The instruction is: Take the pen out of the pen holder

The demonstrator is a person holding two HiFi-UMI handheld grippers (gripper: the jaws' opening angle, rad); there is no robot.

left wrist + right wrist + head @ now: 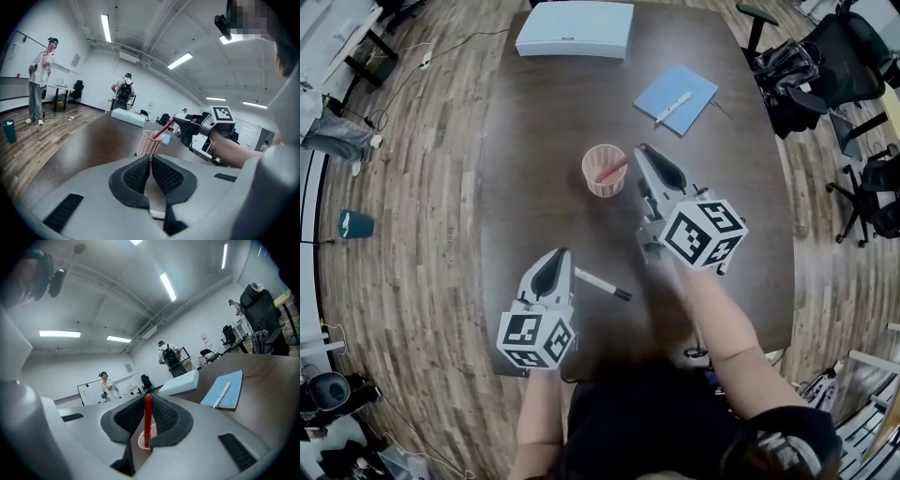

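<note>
A pink mesh pen holder [603,180] stands upright in the middle of the dark table [534,141]. A red pen [613,170] leans out of it to the right, its lower end inside the cup. My right gripper [639,150] is shut on the pen's upper end, just right of the holder's rim. The right gripper view shows the red pen [147,420] pinched between the pads, with the holder [142,441] below. My left gripper [559,253] hovers near the front of the table, shut and holding nothing. The left gripper view shows the holder [149,143] and the red pen [164,131] ahead.
A white pen with a black cap [602,284] lies on the table beside the left gripper. A blue notebook [676,97] with a white pen [672,107] on it lies at the back right. A white box [575,29] sits at the far edge. Office chairs [834,66] stand to the right.
</note>
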